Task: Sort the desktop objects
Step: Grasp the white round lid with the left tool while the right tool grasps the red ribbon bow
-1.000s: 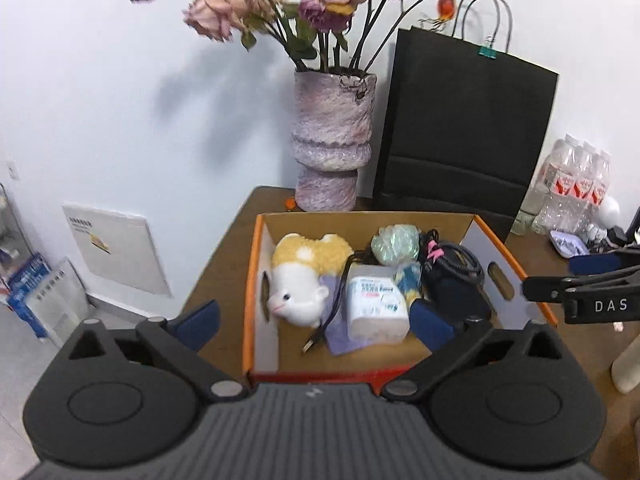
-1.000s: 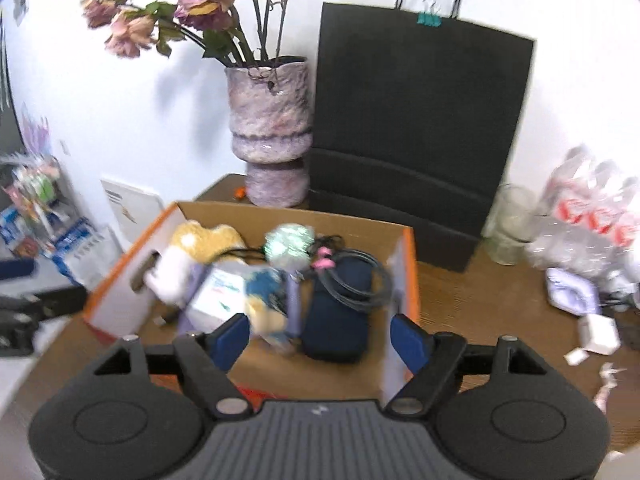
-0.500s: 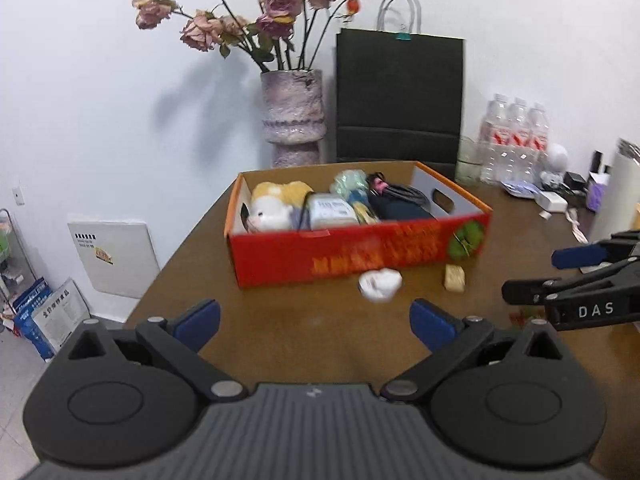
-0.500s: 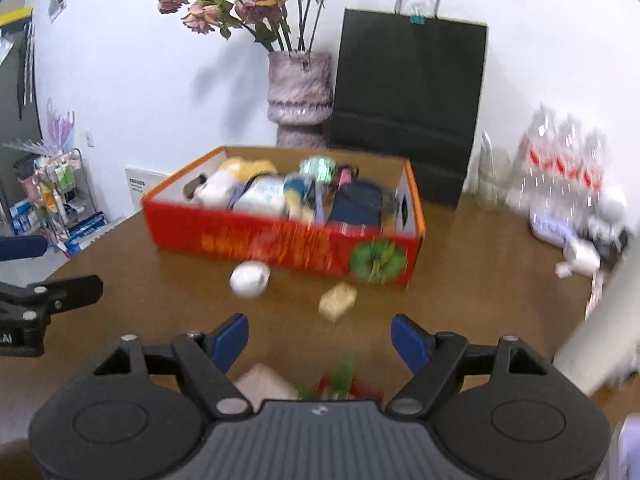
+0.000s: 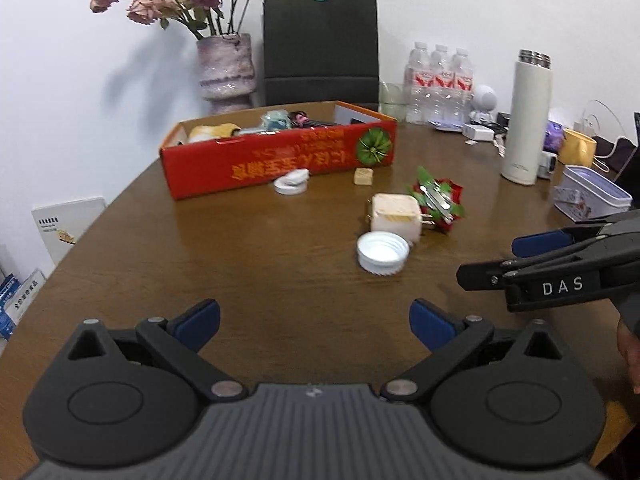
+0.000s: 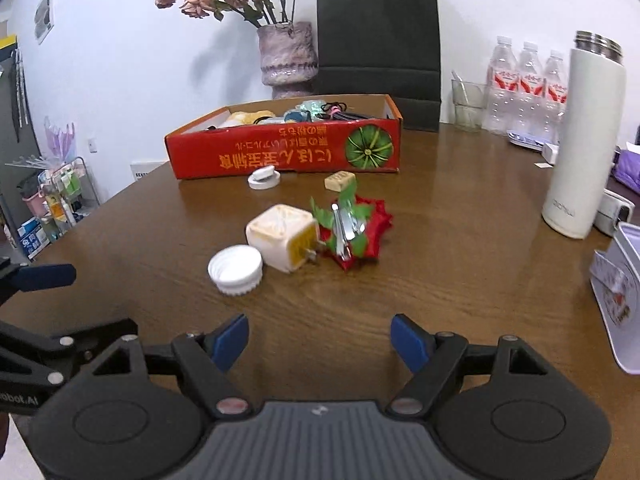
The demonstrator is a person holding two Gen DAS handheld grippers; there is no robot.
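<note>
Five loose things lie on the brown table [image 6: 460, 240] in front of the red box [image 6: 288, 152], which already holds a soft toy, a cable and other bits. Nearest the tools is a white screw cap [image 6: 236, 269], touching a cream plug cube [image 6: 282, 236] whose metal prongs point toward a red and green bow [image 6: 352, 230] with a metal clip lying on it. Farther back, just before the box wall, sit a small white lid [image 6: 263, 178] and a tan block [image 6: 339, 180].

The cap looks light, stiff and smooth; it would likely skid if nudged, so pinching across its ribbed rim seems best. The cube looks solid and a little heavier, with flat sides that give a sure hold. The bow is soft and crushable, best taken by its clip.

The left tool [image 5: 314, 318] and the right tool [image 6: 320, 338] both hang above the near table edge, jaws spread wide, holding nothing. A tall white flask [image 6: 584, 140] stands well off to the right.
</note>
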